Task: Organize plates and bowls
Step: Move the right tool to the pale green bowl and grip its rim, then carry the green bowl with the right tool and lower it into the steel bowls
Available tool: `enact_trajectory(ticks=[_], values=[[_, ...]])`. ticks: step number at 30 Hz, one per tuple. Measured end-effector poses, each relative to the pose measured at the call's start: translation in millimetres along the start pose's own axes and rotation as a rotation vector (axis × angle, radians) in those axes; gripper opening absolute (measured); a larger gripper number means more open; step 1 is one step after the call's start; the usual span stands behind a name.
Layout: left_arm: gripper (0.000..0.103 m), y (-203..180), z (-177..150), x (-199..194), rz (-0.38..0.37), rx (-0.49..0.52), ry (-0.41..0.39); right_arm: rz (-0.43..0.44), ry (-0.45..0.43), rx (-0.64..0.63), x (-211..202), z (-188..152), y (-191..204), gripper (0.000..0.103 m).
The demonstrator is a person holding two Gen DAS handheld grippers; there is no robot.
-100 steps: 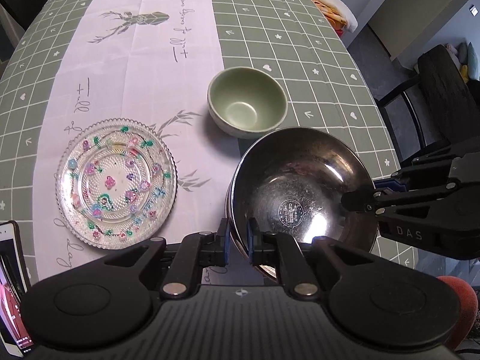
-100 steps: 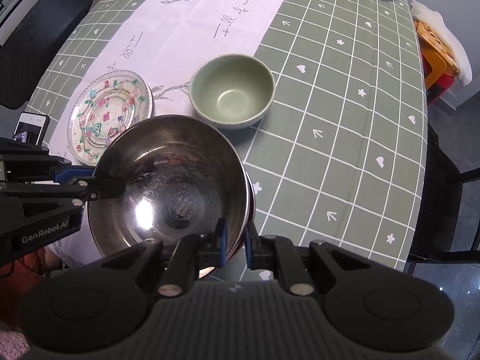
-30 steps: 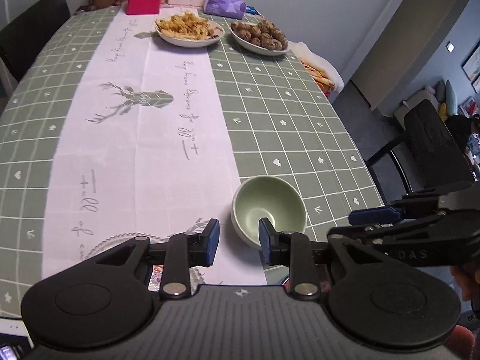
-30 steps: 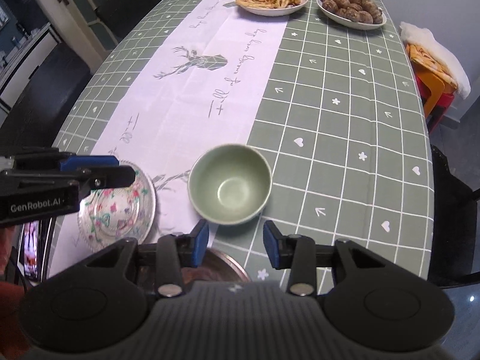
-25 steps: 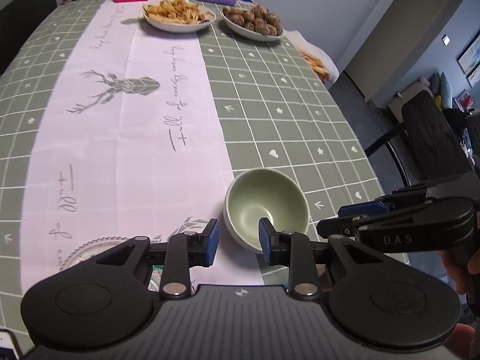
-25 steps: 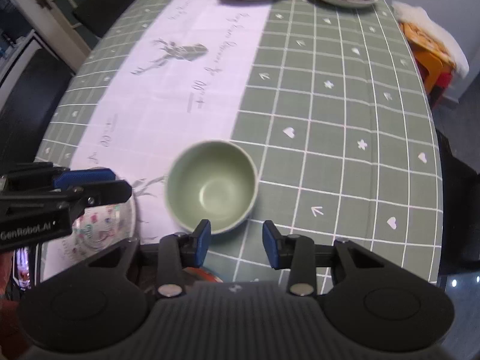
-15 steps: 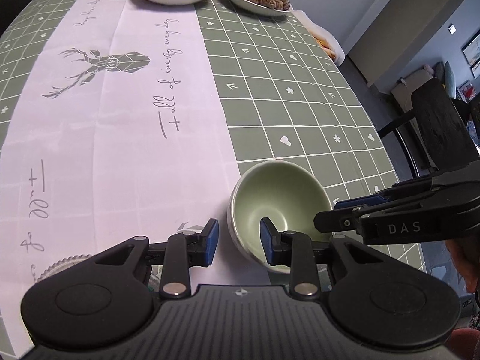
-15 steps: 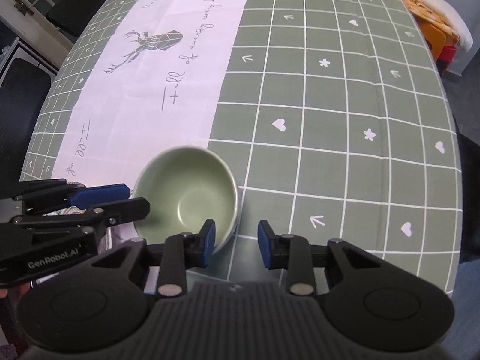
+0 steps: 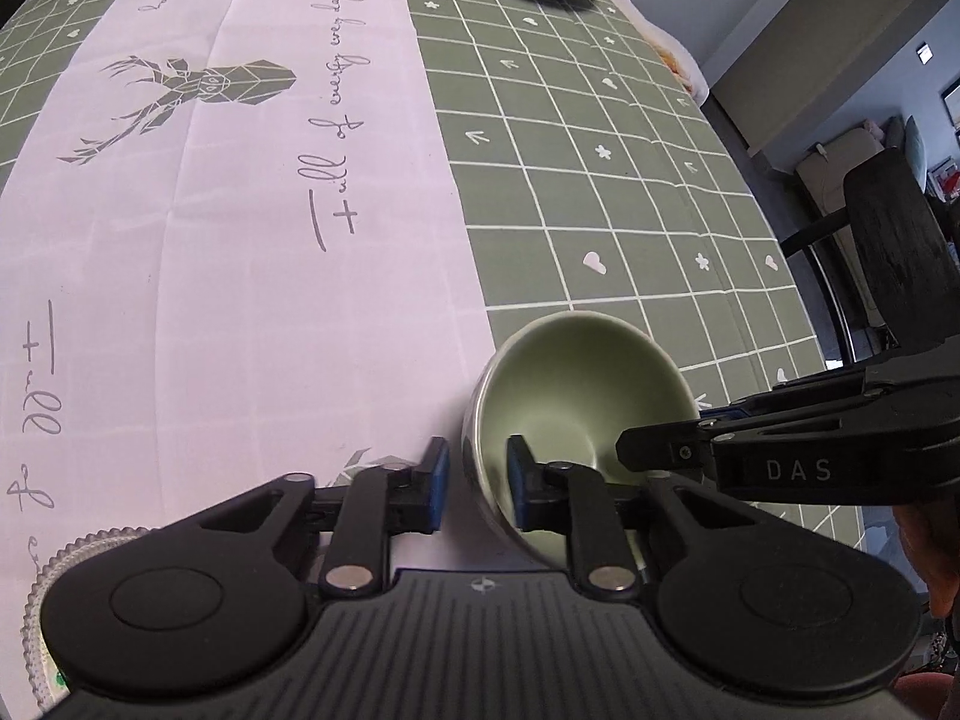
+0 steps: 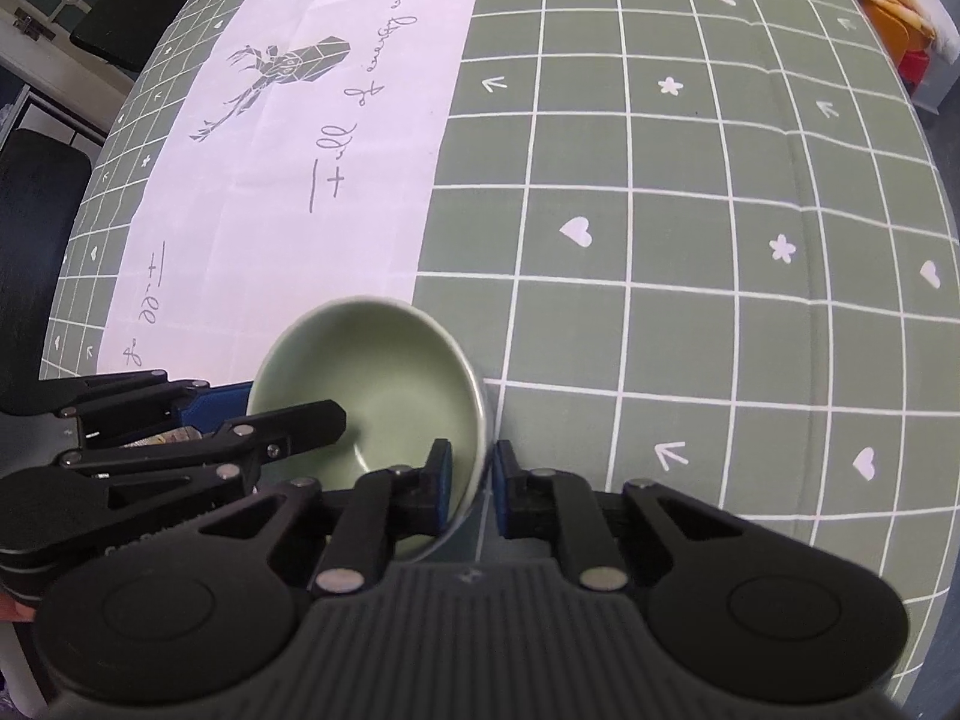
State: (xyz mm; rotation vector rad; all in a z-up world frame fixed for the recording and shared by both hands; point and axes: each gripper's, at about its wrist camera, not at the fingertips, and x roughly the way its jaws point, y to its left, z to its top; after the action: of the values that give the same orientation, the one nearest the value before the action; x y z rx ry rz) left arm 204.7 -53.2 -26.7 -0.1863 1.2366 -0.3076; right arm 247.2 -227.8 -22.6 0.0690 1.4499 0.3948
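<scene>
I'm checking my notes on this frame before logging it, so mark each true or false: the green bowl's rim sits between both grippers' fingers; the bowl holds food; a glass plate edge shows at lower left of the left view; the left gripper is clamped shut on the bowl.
1. The green bowl has its rim between the fingers of the left gripper and the right gripper. True.
2. The bowl holds food. False: it is empty.
3. A glass plate edge shows at lower left. True.
4. The left gripper is clamped shut. False: both grippers are open, gaps visible beside the rim.
</scene>
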Motion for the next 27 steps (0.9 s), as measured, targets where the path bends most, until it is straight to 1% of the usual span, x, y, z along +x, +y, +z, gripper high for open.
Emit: enact_trajectory(ticks=[1,7,11,13,17,21,24,27], values=[[0.013,0,0,0,-0.004,-0.005,0.002,0.000,-0.003,0.002,0,-1,0,0.009],[0.010,-4,0,-2,0.032,-0.039,0.014,0.001,-0.002,0.014,-2,-3,0,0.009],[0.009,-7,1,-16,0.033,-0.048,0.002,0.002,-0.016,0.002,-14,-6,4,0.008],[0.009,-11,4,-29,0.035,-0.048,-0.009,0.007,-0.032,-0.001,-26,-6,7,0.008],[0.009,-27,11,-66,0.053,-0.019,-0.059,0.007,-0.085,-0.034,-62,-8,20,0.008],[0.009,-42,9,-106,0.044,-0.012,-0.079,-0.005,-0.110,-0.090,-100,-20,37,0.008],[0.010,-53,-4,-128,0.037,-0.002,-0.067,-0.013,-0.110,-0.135,-122,-35,47,0.008],[0.010,-59,-22,-137,0.026,-0.012,-0.033,-0.023,-0.091,-0.176,-133,-54,54,0.008]])
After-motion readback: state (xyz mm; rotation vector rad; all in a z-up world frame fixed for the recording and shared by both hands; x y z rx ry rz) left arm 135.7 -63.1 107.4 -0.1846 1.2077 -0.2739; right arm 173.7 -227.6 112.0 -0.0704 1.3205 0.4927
